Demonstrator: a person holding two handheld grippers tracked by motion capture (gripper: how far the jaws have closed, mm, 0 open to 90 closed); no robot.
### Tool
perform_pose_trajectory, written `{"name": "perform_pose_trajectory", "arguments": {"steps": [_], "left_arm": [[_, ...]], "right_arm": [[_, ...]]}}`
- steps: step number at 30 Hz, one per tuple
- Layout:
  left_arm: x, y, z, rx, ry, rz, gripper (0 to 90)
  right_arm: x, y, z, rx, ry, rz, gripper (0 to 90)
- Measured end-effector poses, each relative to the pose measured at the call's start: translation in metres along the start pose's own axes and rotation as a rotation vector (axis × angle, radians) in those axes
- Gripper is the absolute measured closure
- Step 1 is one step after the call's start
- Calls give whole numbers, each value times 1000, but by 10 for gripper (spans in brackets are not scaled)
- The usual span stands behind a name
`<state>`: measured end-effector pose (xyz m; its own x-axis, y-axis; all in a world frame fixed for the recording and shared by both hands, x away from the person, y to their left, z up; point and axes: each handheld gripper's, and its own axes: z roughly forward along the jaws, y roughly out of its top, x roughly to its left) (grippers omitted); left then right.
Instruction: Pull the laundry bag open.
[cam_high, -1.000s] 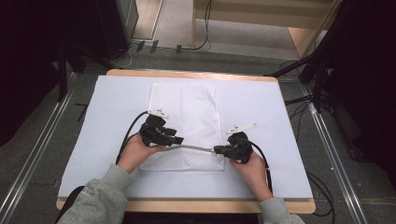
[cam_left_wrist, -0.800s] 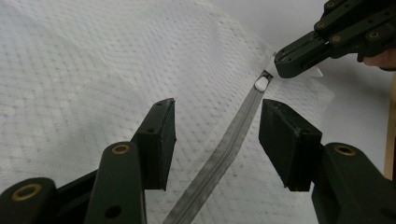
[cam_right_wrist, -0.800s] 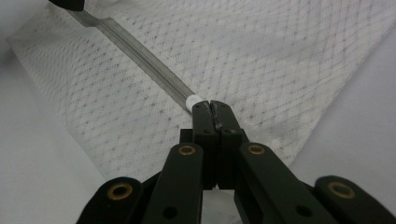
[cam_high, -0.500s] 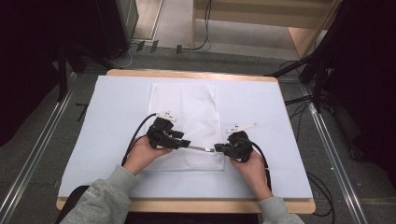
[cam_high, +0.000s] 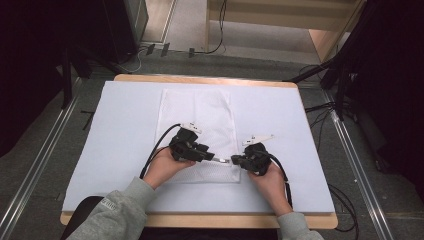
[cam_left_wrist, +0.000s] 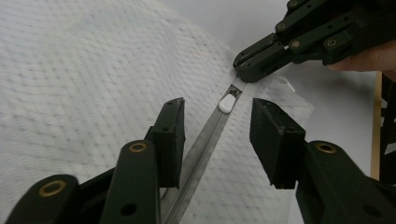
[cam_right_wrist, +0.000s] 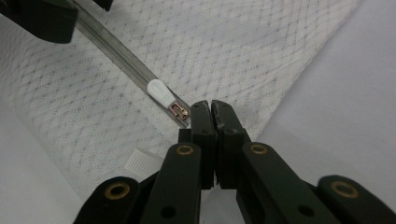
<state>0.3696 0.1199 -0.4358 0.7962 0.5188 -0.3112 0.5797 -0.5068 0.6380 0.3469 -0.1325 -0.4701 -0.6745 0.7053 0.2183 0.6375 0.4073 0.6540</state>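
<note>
We cannot make out the near edge of the mesh bag (cam_high: 197, 122) well from the high view, because both hands and their tools cover the zipper (cam_high: 222, 161) there, and the zipper pull is too small to read in that view. In the left gripper view, the part of the zipper nearest the camera is hidden behind the left tool's own jaws, and the far end disappears under the tip of the right tool (cam_left_wrist: 246, 70). In the right gripper view, we see the right tool (cam_right_wrist: 210, 111) with its jaws pressed together on the end of the zipper tape, just beside the small metal slider; how much tape lies between the pads is hidden. The left tool (cam_left_wrist: 217, 140) has just been closing its jaws, yet they stand apart on either side of the zipper (cam_left_wrist: 205, 144) without touching it. The bag lies flat on the pale sheet covering the bench (cam_high: 125, 115), its long axis running away from us toward the far edge, with the zipper running crosswise along the near end, between the two tools. The bag is white, see-through netting with a dotted weave; the zipper is a grey, glossy strip, and its pull (cam_left_wrist: 227, 103) is a small white tab pointing along the strip toward the left tool.
</note>
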Motion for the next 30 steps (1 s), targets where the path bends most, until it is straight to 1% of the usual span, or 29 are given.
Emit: {"name": "perform_pose_trajectory", "arguments": {"steps": [1, 5, 7, 8, 9, 13, 14, 16, 17, 18, 19, 21, 22, 24, 28, 30], "left_arm": [[0, 0, 0, 0, 0, 0, 579], [-2, 2, 12, 11, -2, 4, 591], [-2, 2, 13, 11, -4, 1, 611], [-2, 3, 15, 11, -5, 2, 624], [-2, 3, 19, 13, -16, 1, 642], [-2, 4, 24, 12, -18, -7, 703], [-1, 5, 26, 18, -20, -3, 703], [-1, 5, 30, 25, -22, -4, 741], [0, 4, 34, 38, -32, -4, 749], [0, 4, 34, 38, -32, -4, 759], [-2, 4, 38, 47, -32, 5, 759], [-3, 3, 39, 51, -29, 5, 759], [-3, 3, 41, 62, -23, 5, 759], [-3, 2, 43, 64, -24, 6, 759], [-3, 0, 45, 46, -34, 11, 761], [-3, 0, 45, 44, -38, 10, 761]], "right_arm": [[0, 0, 0, 0, 0, 0, 894], [0, -2, 0, -12, 7, 8, 887], [0, -2, 0, -11, 5, 6, 887], [0, -2, 0, -11, 1, 1, 887], [1, -2, 0, -13, 0, 1, 886], [0, -2, 0, -15, -1, -1, 886], [0, -2, 0, -16, 0, -1, 886], [1, -3, 0, -16, -1, 1, 886], [1, -3, 0, -16, -2, 0, 886], [1, -3, 0, -16, -2, 0, 886], [1, -3, 0, -16, -2, -1, 886], [1, -3, 0, -17, -5, -11, 884], [1, -3, 0, -17, -7, -12, 884], [2, -3, 0, -15, -9, -9, 884], [2, -3, 0, -16, -13, -17, 881], [2, -3, 0, -16, -13, -18, 881]]}}
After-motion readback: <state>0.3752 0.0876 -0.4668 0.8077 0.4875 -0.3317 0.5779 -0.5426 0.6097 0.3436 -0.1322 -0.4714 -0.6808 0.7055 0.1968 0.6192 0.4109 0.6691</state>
